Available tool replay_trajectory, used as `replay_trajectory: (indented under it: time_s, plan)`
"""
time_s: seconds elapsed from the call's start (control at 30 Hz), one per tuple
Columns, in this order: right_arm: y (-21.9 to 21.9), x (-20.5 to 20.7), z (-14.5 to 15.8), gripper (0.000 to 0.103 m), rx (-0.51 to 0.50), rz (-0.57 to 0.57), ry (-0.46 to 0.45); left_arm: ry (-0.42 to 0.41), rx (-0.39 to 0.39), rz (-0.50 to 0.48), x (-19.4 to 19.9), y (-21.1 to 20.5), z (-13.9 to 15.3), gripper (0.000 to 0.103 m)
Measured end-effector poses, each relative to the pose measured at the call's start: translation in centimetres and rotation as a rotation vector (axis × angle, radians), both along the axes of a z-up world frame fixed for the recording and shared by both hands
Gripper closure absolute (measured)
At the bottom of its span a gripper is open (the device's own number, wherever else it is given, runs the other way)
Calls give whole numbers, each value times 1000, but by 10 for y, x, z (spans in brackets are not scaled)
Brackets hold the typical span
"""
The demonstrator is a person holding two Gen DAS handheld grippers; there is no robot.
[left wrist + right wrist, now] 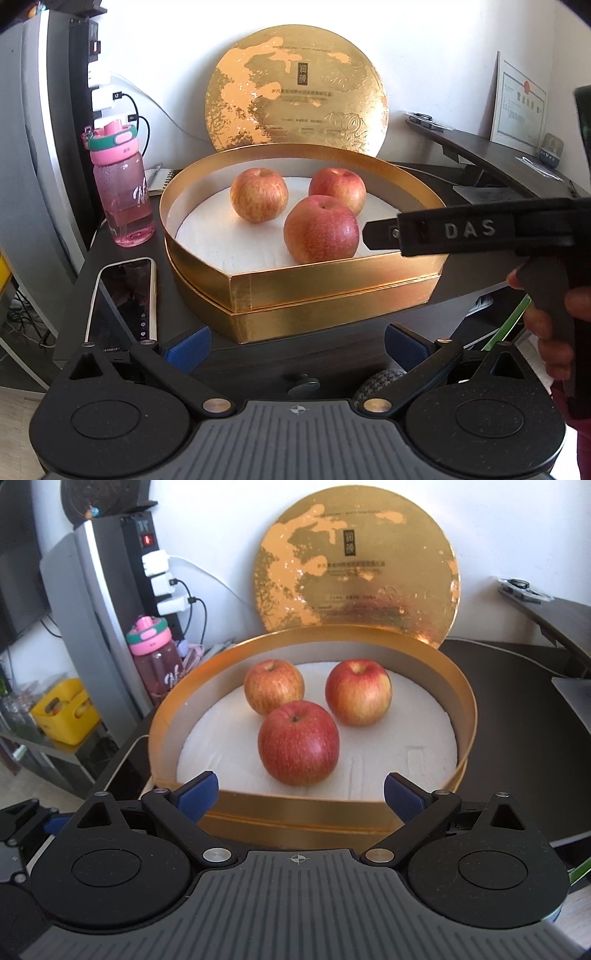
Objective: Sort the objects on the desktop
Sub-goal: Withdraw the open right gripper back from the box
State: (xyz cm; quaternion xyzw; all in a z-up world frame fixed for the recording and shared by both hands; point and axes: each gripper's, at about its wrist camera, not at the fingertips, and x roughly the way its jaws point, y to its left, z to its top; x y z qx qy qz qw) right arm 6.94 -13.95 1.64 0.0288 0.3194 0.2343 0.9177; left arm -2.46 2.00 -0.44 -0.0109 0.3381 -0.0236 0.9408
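The gold box (306, 812) is sitting straight ahead of the right gripper (301, 792), its near wall lying just beyond the spread blue fingertips (199, 788), which are pinching nothing. The round gold lid (354, 572) is leaning upright against the wall beyond the box, and a hard shove on the box could be jolting it into sliding down over the fruit. Three apples are resting on the white liner (406, 720) inside: the nearest apple (298, 743) is sitting dead ahead of the right gripper, past the rim, with the far-left apple (274, 686) and the far-right apple (358, 692) behind it, close to it or touching.

The main risk, as I judge it, is coming in too low: the fingers would be striking the rim and pushing the whole box instead of clearing it. Closing on the nearest apple could also be nudging its neighbours, and a round, smooth apple gripped off-centre could be squirting out and rolling.

The left gripper (297, 341) is also spread wide and holding nothing, hanging in front of the box's lower wall. The pink bottle (122, 192) is standing ahead and to its left, tall and easy to topple. The phone (123, 299) is lying just beyond the left fingertip (188, 345), where a careless sweep could be scraping it off the desk (280, 354).
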Motion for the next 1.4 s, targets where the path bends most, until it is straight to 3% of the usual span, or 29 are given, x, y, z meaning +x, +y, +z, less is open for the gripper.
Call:
replay_trajectory:
  time_s: [0.43,0.7,1.2,1.4]
  plan:
    - [-32,-40,6,1,53,-20,-27,-29,90,7,-19,-29,16,1]
    - [-33,-43,9,1,57,-20,-42,-26,96,24,-14,-27,18,1]
    - [-17,-33,1,1,9,-46,5,16,27,12,-3,-10,0,1]
    - [-1,-23,2,1,-24,-44,7,5,-34,8,2,8,-6,1]
